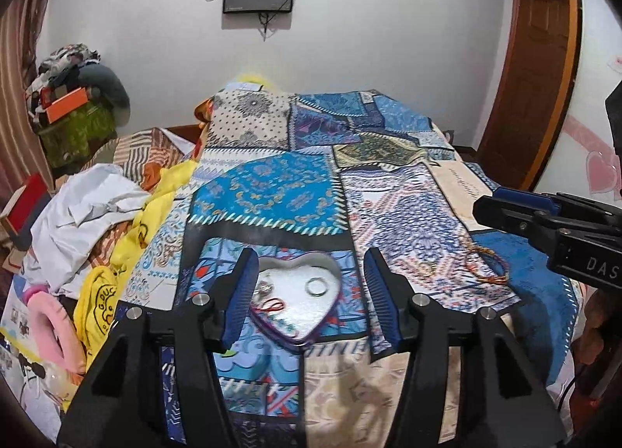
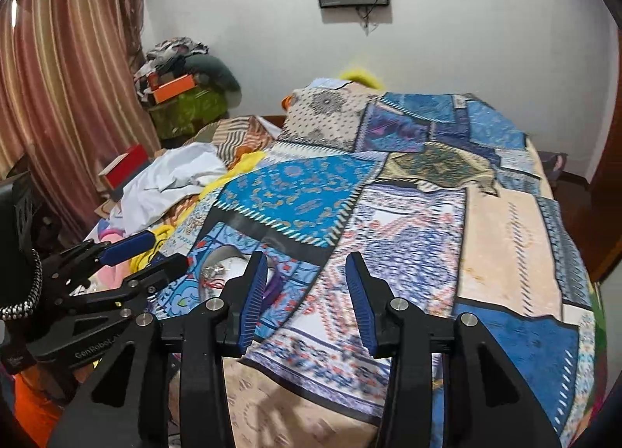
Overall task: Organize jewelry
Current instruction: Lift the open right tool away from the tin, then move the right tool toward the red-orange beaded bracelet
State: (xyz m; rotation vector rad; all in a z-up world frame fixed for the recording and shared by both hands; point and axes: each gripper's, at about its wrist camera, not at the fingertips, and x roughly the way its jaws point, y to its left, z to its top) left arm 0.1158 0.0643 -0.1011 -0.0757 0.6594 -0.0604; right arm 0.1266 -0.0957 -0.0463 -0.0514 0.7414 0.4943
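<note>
Jewelry lies partly sorted on the bed: a heart-shaped tin (image 1: 299,302) sits on the patchwork blanket (image 1: 272,191) and already holds a plain ring (image 1: 315,286), a small silvery piece (image 1: 264,288) and a red loop (image 1: 274,306), while a beaded bracelet (image 1: 488,263) and a small gold piece (image 1: 427,268) rest loose on the blanket to the tin's right, well apart from it. The bracelet looks light and limp, likely to sag and slip, so pinching across one strand near its middle seems safest; the gold piece is tiny, and its exact kind is too small to tell. The tin is thin, stiff metal with a smooth rim, best steadied by its edge. The left claw (image 1: 309,294) hovers over the tin with its jaws wide and empty. The right claw (image 2: 307,292) also stands wide with nothing between its pads, above the blanket just right of the tin. Crumpled clothes (image 1: 85,211) lie heaped along the bed's left side.
</note>
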